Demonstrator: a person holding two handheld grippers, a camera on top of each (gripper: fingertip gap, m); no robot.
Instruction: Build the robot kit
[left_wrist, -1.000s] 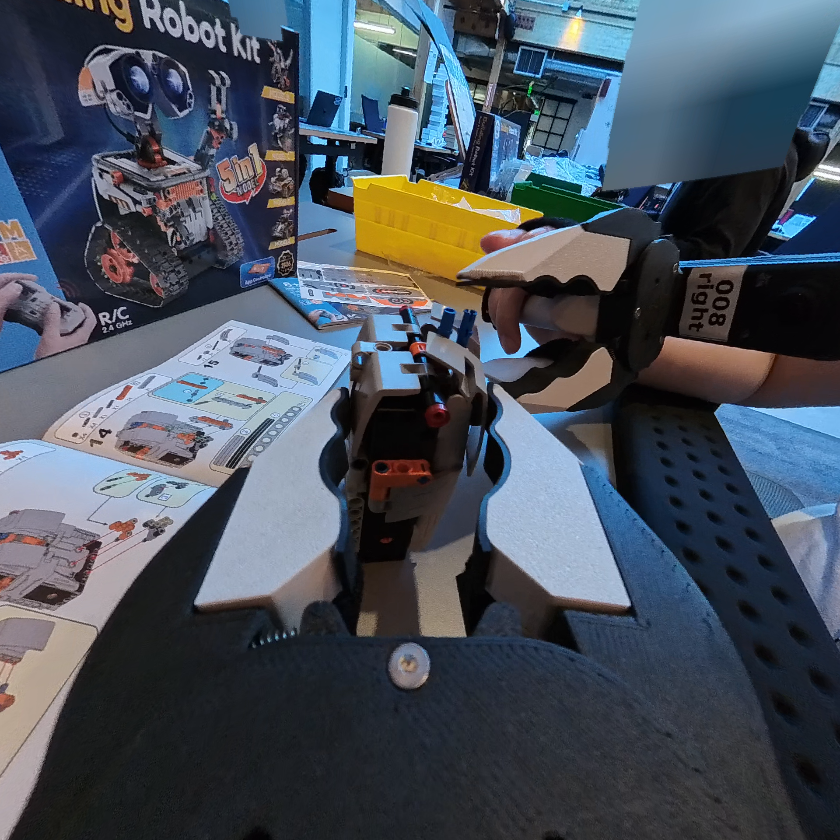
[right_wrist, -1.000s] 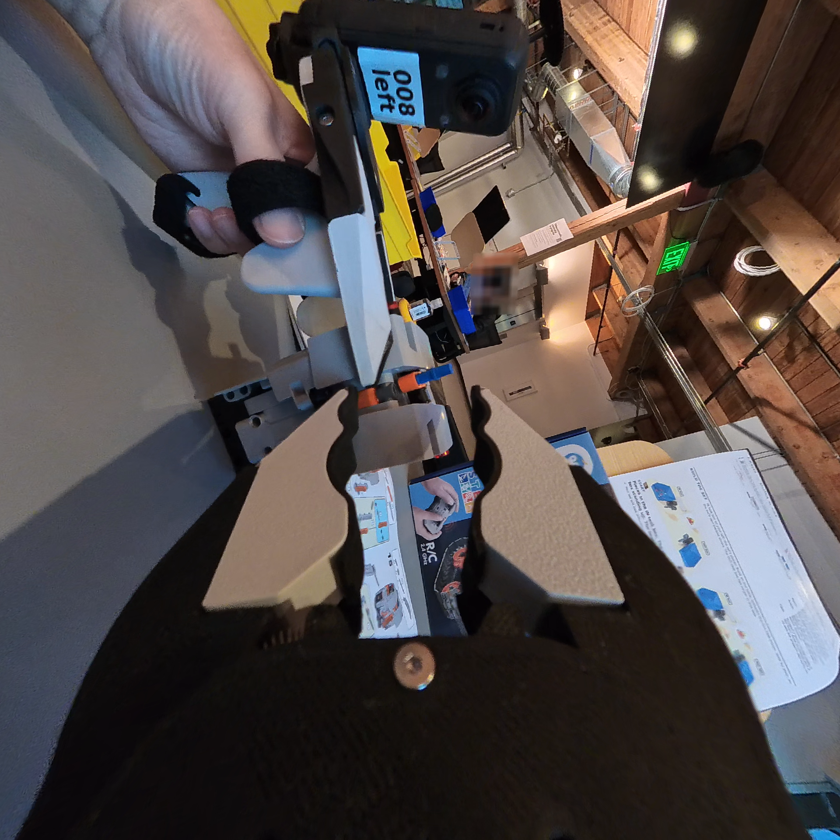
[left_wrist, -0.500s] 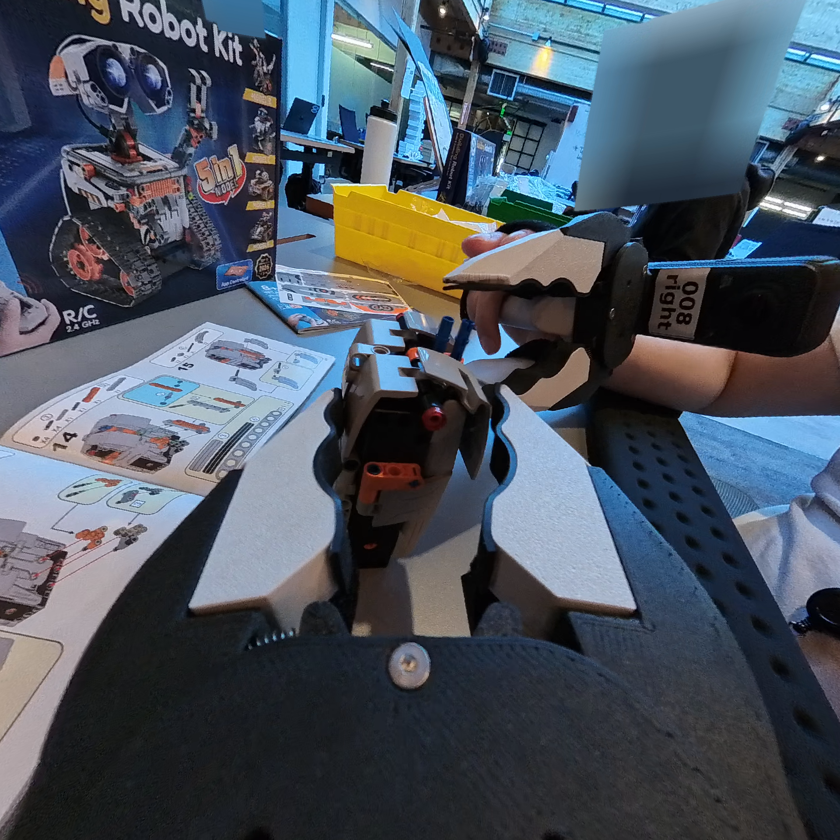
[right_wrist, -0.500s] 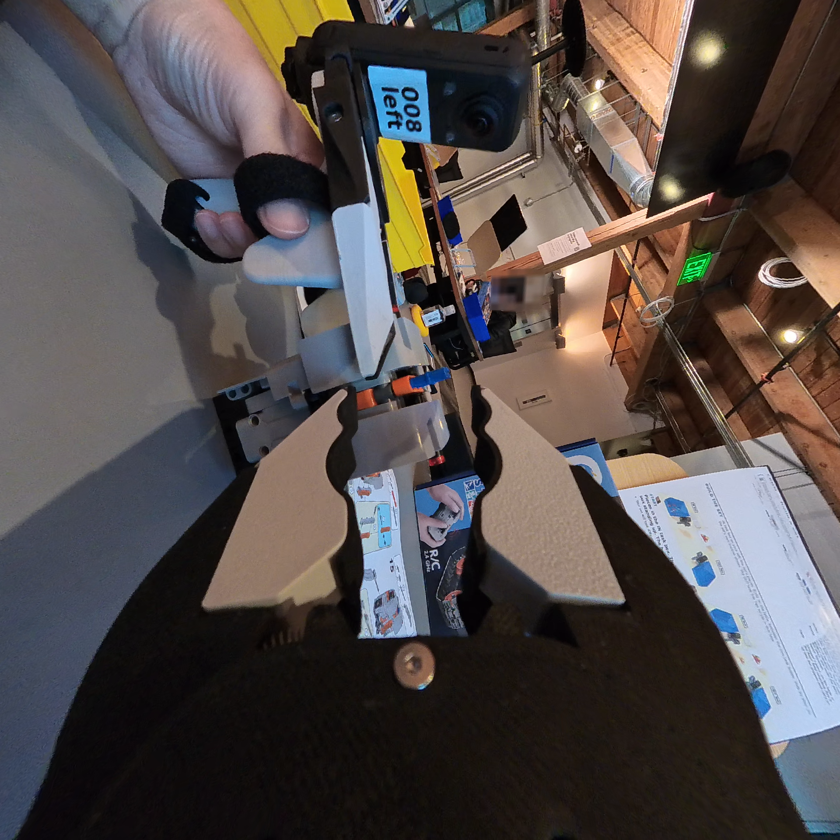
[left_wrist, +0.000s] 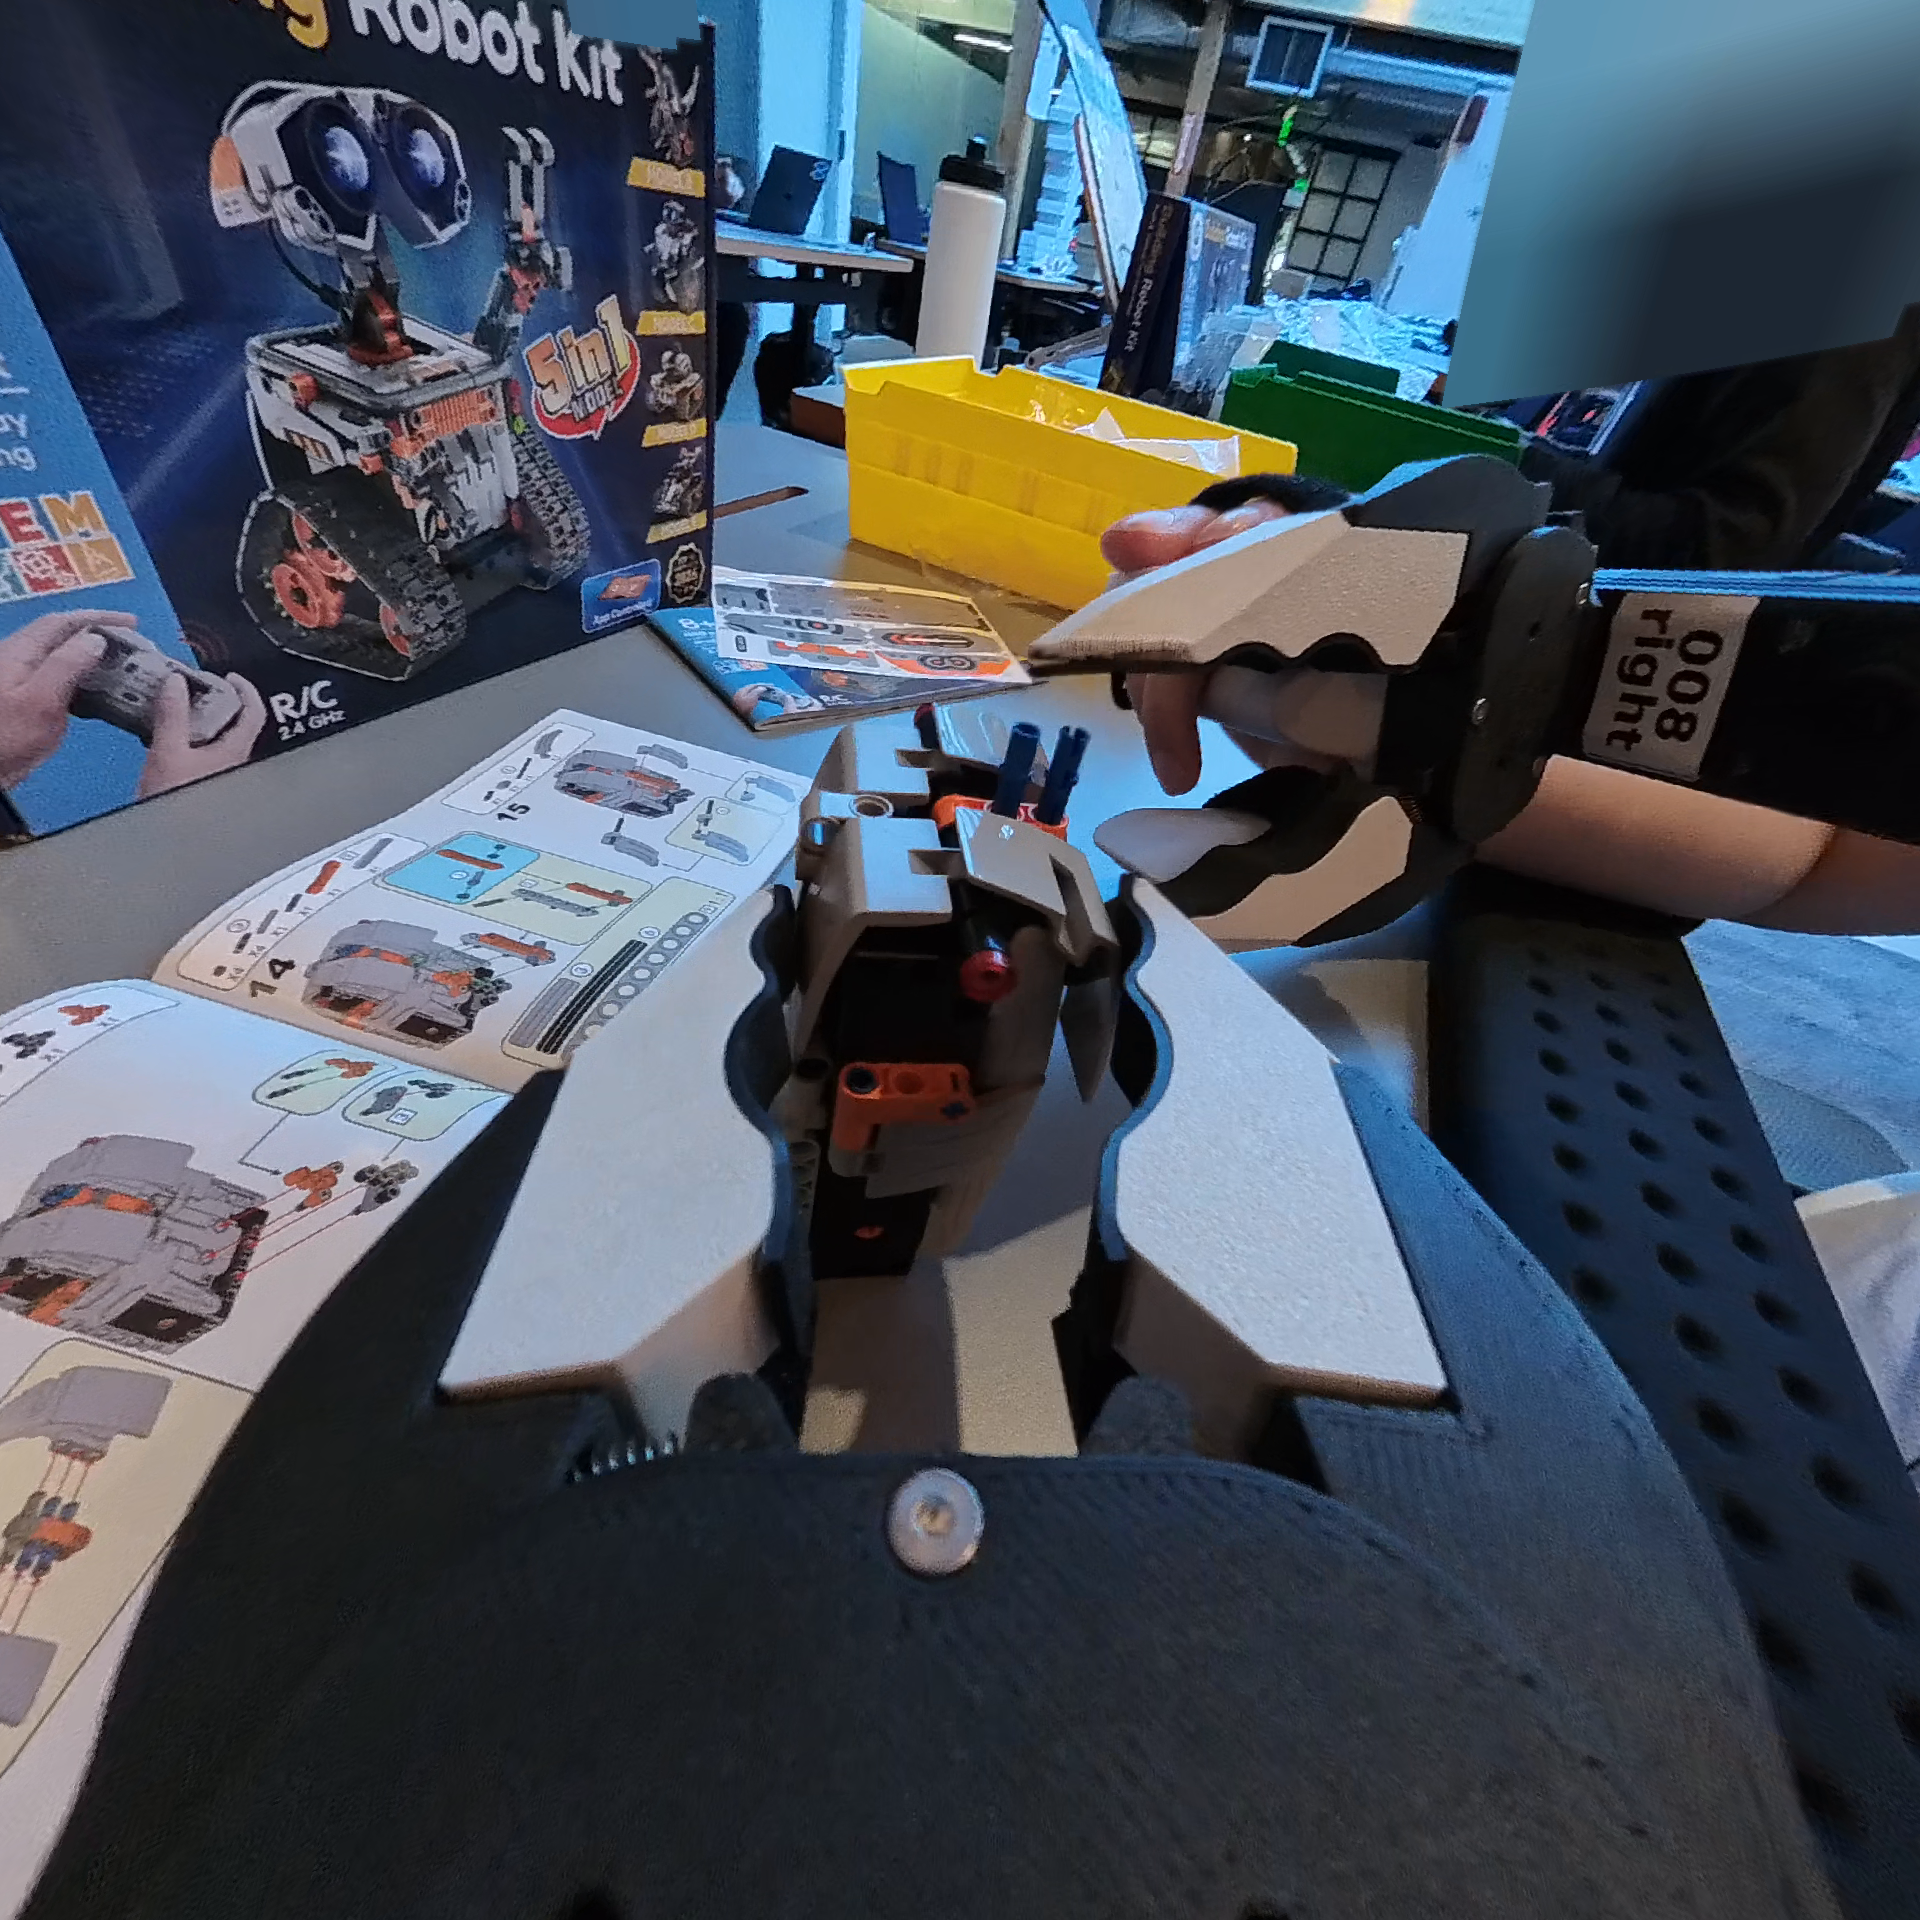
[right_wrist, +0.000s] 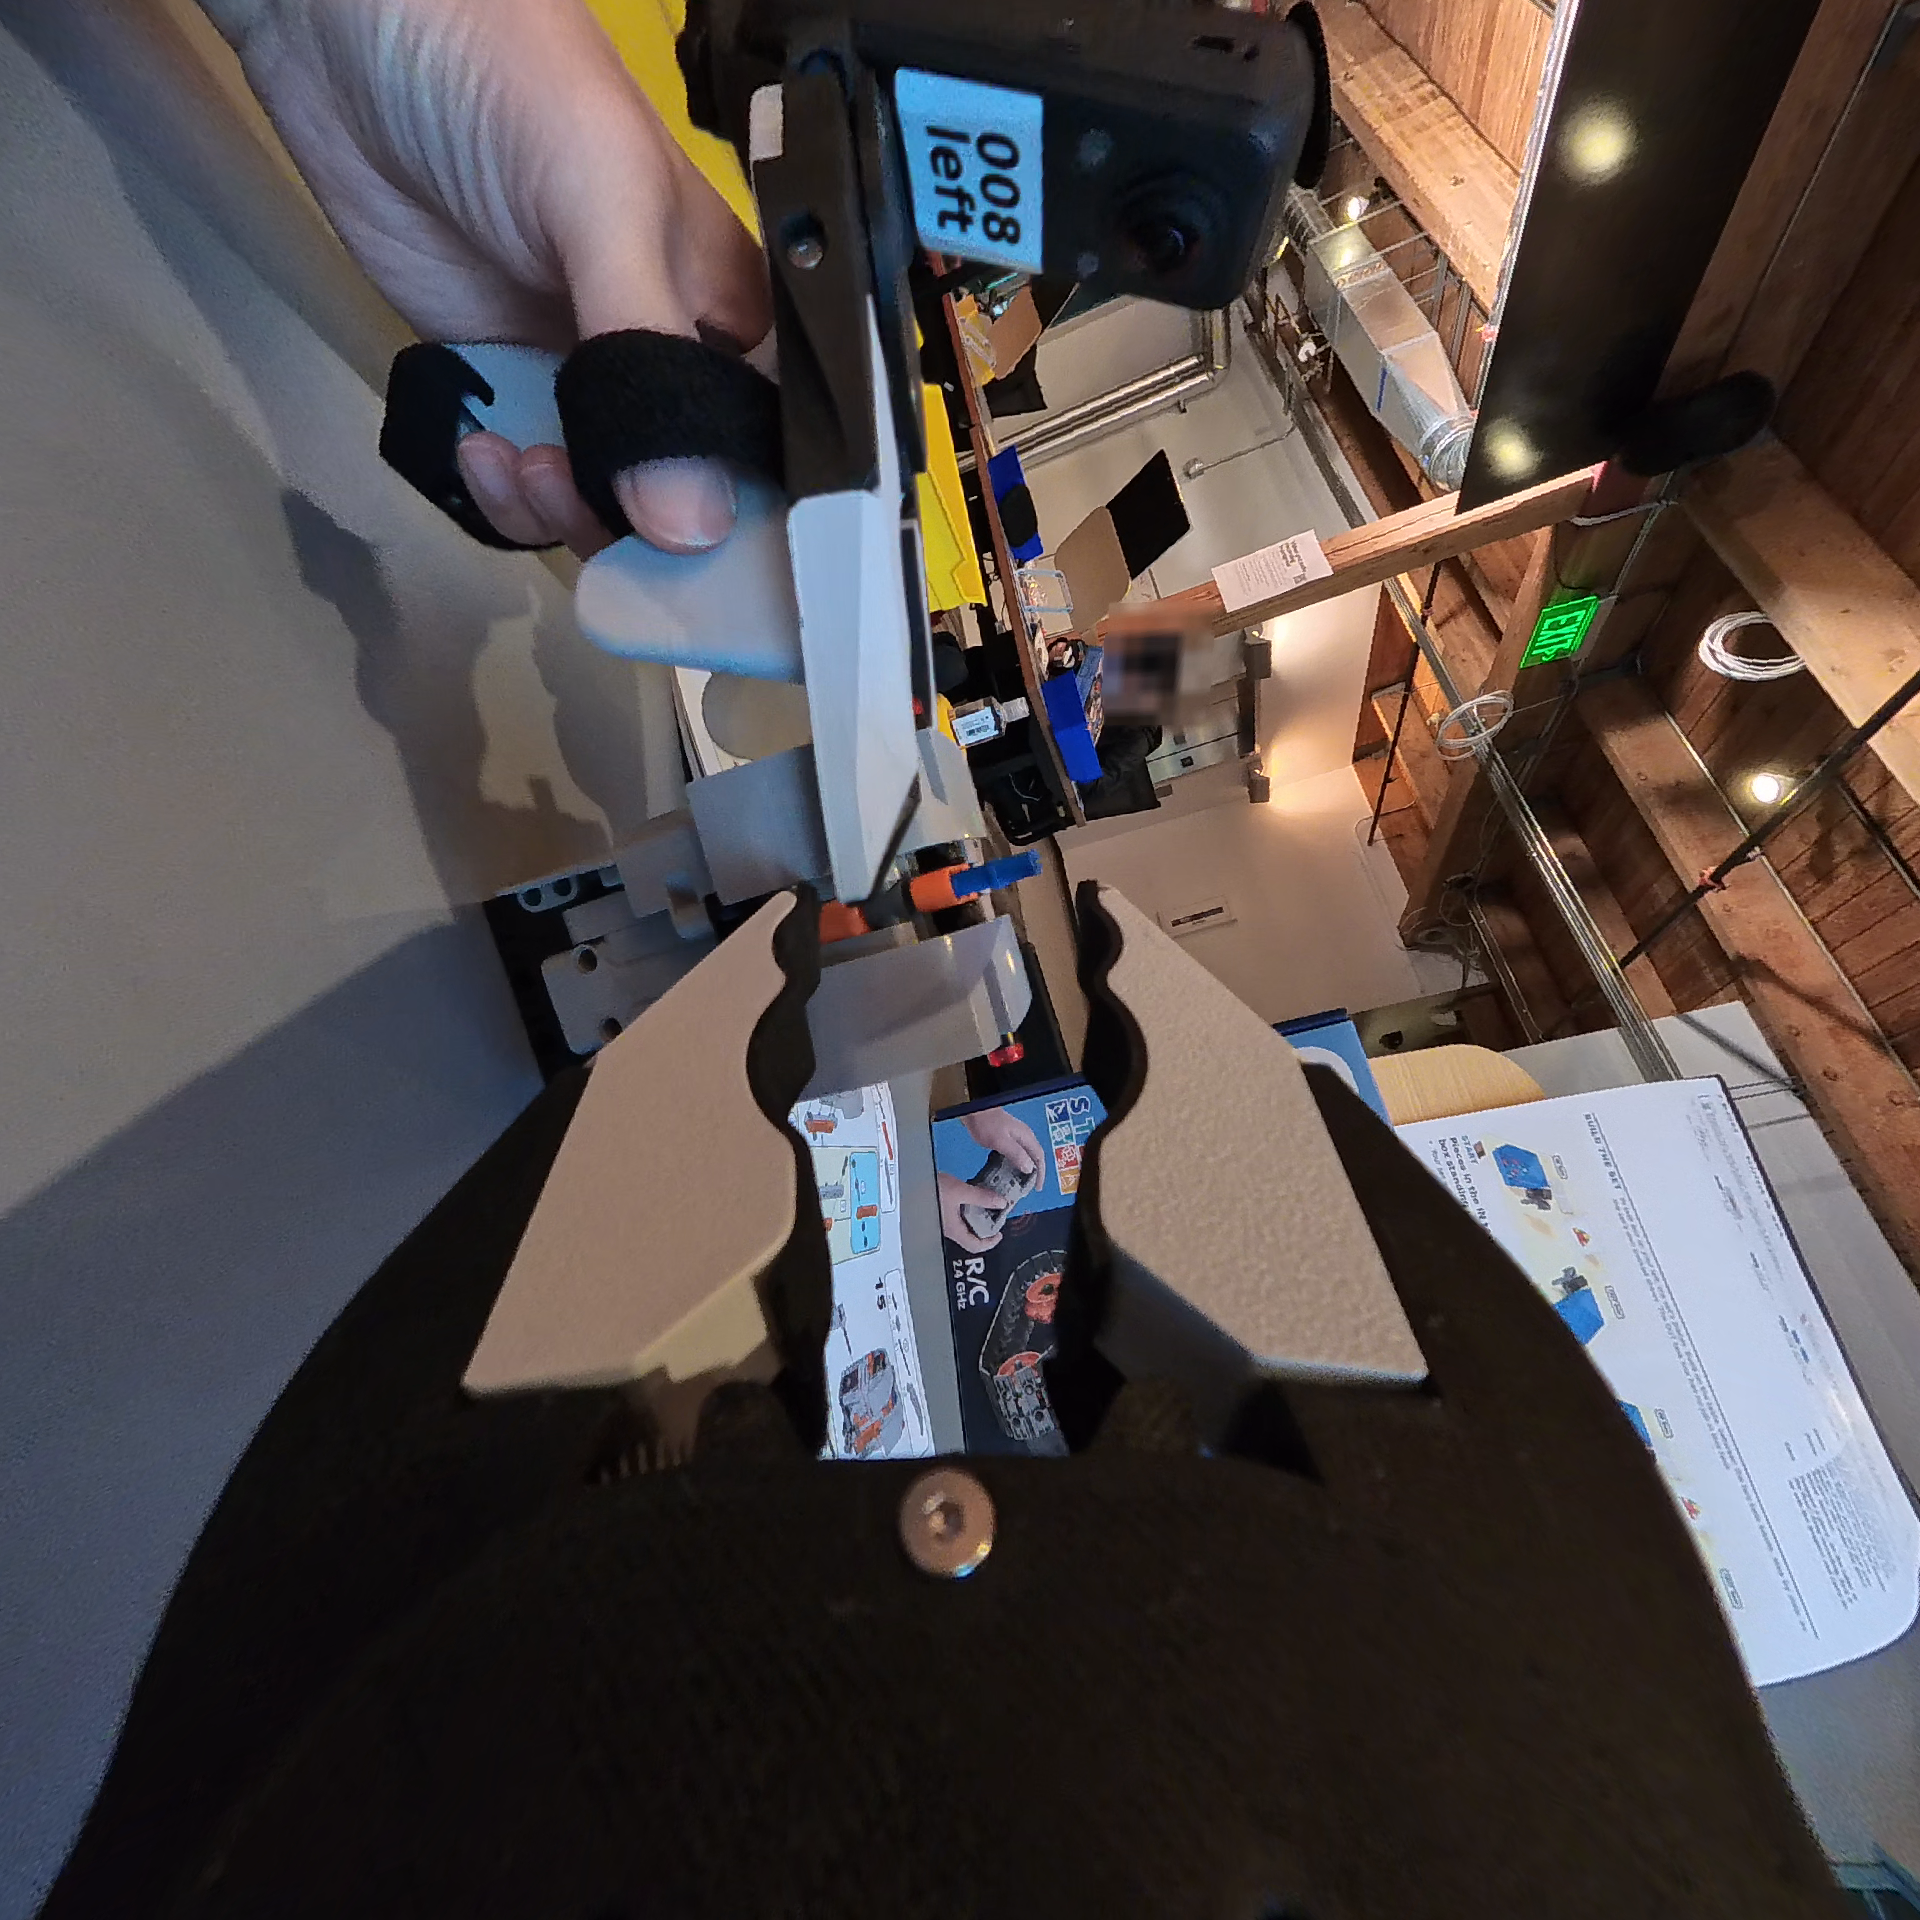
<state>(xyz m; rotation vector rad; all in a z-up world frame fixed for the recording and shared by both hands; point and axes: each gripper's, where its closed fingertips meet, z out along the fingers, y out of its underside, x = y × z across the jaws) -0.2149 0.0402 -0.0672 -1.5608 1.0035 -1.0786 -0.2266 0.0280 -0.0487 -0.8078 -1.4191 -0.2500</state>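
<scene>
My left gripper (left_wrist: 940, 914) is shut on a grey, black and orange brick-built assembly (left_wrist: 883, 935) and holds it upright over the grey table (left_wrist: 156, 883). Two blue pins (left_wrist: 1044, 764) stick up from its far end. My right gripper (left_wrist: 1070, 743) comes in from the right, turned on its side and open. Its upper finger (left_wrist: 1247, 592) is above the pins and its lower finger (left_wrist: 1184, 831) is beside the assembly's top. In the right wrist view the right gripper (right_wrist: 940, 904) is open around the assembly's grey panel (right_wrist: 914, 997). The left gripper (right_wrist: 883, 862) is seen edge-on above it.
A blue robot kit box (left_wrist: 364, 364) stands at the back left. An open instruction booklet (left_wrist: 416, 935) lies left of the assembly, with a leaflet (left_wrist: 862, 644) behind. A yellow bin (left_wrist: 987, 488) and a green bin (left_wrist: 1371, 416) stand farther back. A black perforated surface (left_wrist: 1662, 1143) is at the right.
Little has changed. The left gripper keeps its hold on the assembly, swaying slightly. The right gripper stays open at the assembly's top end.
</scene>
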